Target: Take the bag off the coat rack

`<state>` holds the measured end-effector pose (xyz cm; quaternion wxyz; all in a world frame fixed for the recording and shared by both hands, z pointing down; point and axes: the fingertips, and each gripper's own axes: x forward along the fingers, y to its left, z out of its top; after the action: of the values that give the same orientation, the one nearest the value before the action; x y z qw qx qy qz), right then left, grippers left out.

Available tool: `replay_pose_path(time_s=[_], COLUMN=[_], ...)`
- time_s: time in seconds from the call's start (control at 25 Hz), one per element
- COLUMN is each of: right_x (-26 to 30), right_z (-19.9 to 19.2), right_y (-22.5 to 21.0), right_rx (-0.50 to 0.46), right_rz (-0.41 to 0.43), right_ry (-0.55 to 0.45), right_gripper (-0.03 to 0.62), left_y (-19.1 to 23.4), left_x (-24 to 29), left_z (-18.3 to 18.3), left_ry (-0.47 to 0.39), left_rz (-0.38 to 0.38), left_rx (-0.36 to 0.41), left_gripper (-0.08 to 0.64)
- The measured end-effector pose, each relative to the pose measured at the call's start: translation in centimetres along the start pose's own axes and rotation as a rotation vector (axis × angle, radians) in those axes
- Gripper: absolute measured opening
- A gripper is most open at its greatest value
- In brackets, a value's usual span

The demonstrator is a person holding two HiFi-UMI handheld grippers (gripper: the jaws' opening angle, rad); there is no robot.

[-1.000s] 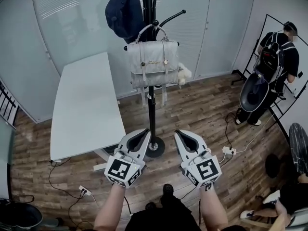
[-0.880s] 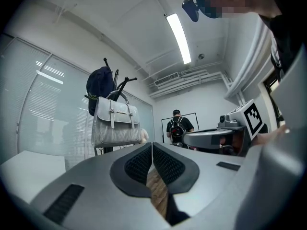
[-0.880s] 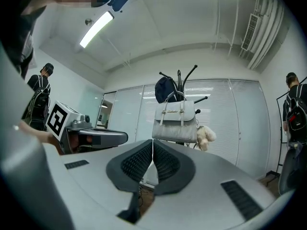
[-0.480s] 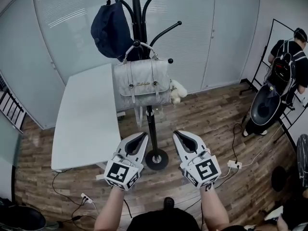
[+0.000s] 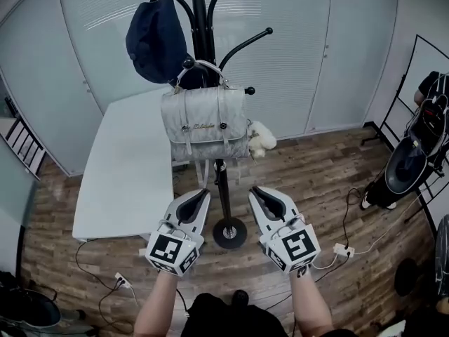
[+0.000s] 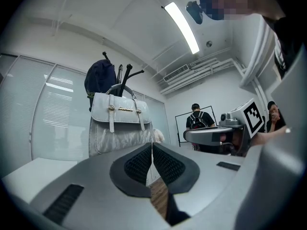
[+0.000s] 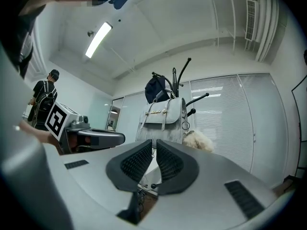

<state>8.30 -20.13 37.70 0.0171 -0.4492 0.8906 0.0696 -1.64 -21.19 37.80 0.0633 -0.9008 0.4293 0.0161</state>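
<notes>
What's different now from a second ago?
The left hand-held gripper and right hand-held gripper have come a bit nearer the bag, which looks bigger. Nothing was grabbed or let go. Both stay shut and empty; the bag still hangs on the rack.

The bag [image 5: 205,121] hangs on the coat rack [image 5: 200,20], table [image 5: 126,167] to its left, left gripper [image 5: 203,193] and right gripper [image 5: 257,190] before it.
</notes>
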Motion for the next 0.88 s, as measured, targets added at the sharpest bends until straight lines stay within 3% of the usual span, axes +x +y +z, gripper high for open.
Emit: replay_pose_path(time_s=[0.52,0.64,0.72,0.88], right_x=[3.0,4.0,4.6,5.9], right_z=[0.6,0.9,1.1,1.8], right_y=[-1.9,-2.3,-2.7,-3.2], right_rx=[0.010,0.001,-0.002,-0.020], right_rz=[-0.006,-0.019,-0.033,-0.056], right_ry=[-0.016,-0.011,-0.009,-0.010], right_gripper=[0.038,0.097,0.107,0.131], left_y=[3.5,5.2,6.5,8.6], left_x=[0.6,0.6,0.7,1.0], left_z=[0.8,1.0,1.1,1.5], left_ry=[-0.016,-0.021,-0.030,-0.042], left_rz=[0.042,0.052,0.061,0.062], left_rx=[0.002,0.009,-0.001,-0.007], left_gripper=[0.025,0.037,0.082,0.106])
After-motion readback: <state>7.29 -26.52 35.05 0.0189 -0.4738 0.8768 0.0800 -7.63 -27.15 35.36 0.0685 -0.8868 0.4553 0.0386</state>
